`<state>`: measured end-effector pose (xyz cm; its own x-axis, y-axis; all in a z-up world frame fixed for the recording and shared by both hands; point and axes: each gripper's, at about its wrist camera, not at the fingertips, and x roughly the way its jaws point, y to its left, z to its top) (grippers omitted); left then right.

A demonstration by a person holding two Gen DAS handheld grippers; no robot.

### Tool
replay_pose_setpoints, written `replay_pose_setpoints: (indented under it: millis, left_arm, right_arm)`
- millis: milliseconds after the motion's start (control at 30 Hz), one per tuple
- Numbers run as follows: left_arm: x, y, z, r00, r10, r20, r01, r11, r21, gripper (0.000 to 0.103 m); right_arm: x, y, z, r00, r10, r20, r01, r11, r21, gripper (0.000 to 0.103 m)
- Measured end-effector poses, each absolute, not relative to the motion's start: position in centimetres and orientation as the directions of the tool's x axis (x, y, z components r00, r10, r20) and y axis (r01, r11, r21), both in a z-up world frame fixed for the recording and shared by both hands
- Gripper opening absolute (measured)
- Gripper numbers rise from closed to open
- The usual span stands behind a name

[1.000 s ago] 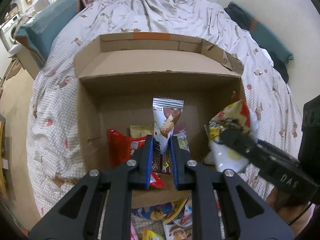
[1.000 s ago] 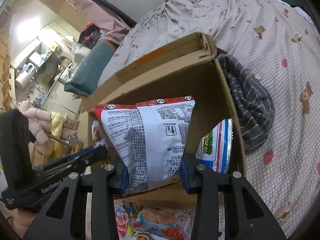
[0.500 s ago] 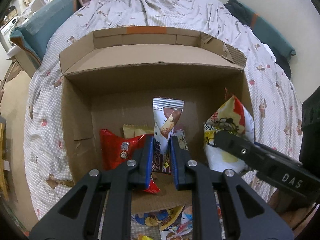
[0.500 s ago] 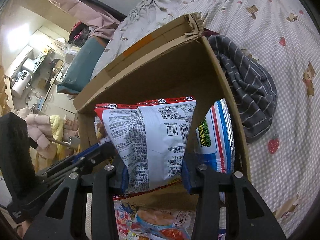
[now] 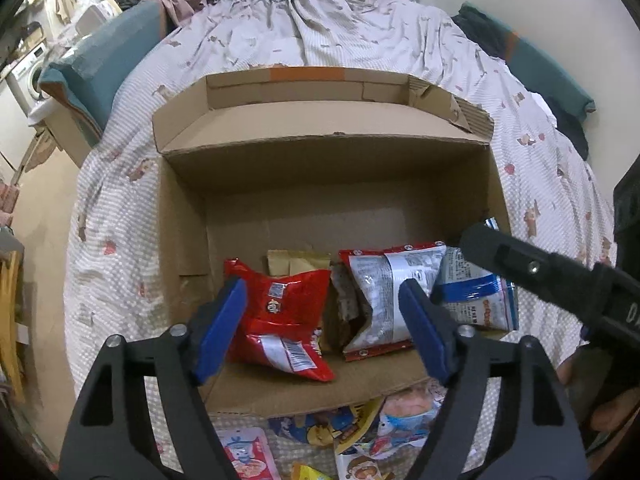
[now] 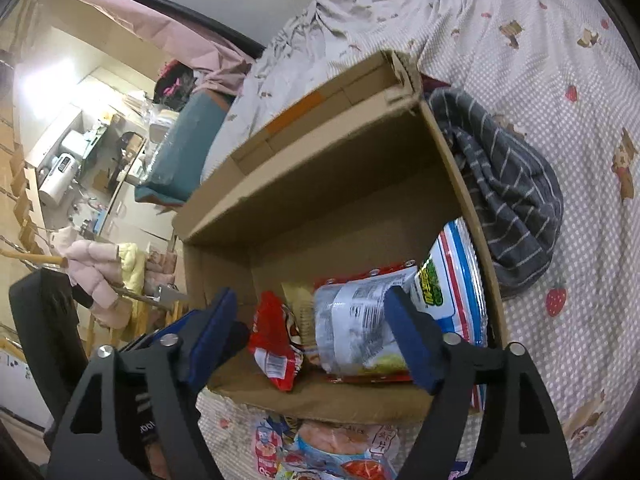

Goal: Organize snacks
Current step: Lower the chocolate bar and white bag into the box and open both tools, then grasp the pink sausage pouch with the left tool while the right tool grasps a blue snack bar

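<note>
An open cardboard box stands on the bed. Inside lie a red snack bag, a beige packet, a slim brown-and-silver packet, a white bag with red edges and a blue-and-white bag. My left gripper hangs over the box's near side, its jaws opening, with no pad touching a bag. My right gripper is also opening above the white bag and the red bag, and its pads press on nothing. One of its fingers crosses the left wrist view.
Several loose snack packs lie on the bedspread in front of the box. A grey striped cloth is bunched against the box's right wall. A teal pillow lies at the bed's far left edge.
Both grippers have opened. The slim packet dropped from the left gripper and the white bag from the right, and both now lie in the box.
</note>
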<state>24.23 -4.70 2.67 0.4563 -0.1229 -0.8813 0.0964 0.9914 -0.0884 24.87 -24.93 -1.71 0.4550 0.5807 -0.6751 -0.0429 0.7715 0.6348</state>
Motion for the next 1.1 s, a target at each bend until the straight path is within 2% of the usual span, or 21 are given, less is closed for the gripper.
replay_pose_setpoints:
  millis: [600, 633, 667, 700, 800, 833, 1100]
  left_arm:
    - [22.9, -3.3, 4.6, 0.515, -0.078, -0.854, 0.050, 0.997, -0.061, 0.076]
    - [22.8, -3.1, 4.7, 0.518, -0.078, -0.852, 0.045, 0.997, -0.063, 0.076]
    - [22.6, -2.9, 4.9, 0.523, -0.078, -0.849, 0.040, 0.997, -0.067, 0.076]
    - [22.4, -2.5, 5.2, 0.532, -0.080, -0.843, 0.036, 0.997, -0.072, 0.076]
    - [21.7, -1.7, 5.7, 0.543, -0.088, -0.835, 0.027, 0.996, -0.088, 0.095]
    - [21.5, -1.6, 5.8, 0.543, -0.091, -0.835, 0.025, 0.995, -0.092, 0.097]
    - [18.5, -0.3, 6.6, 0.544, -0.107, -0.832, 0.030, 0.994, -0.109, 0.097]
  right_arm:
    - [24.3, -24.9, -0.6, 0.476, 0.550, -0.686, -0.070, 0.802, 0.594, 0.081]
    - [24.1, -24.8, -0.5, 0.481, 0.544, -0.688, -0.075, 0.807, 0.586, 0.081]
    - [23.9, -24.7, -0.3, 0.485, 0.539, -0.688, -0.079, 0.811, 0.580, 0.086]
    - [23.7, -24.7, -0.2, 0.489, 0.537, -0.688, -0.082, 0.813, 0.577, 0.091]
    - [22.8, -24.9, 0.5, 0.501, 0.544, -0.673, -0.090, 0.806, 0.585, 0.096]
    - [22.5, -24.9, 0.7, 0.503, 0.542, -0.674, -0.092, 0.808, 0.582, 0.097]
    - [19.2, -24.1, 2.8, 0.503, 0.519, -0.691, -0.118, 0.833, 0.541, 0.097]
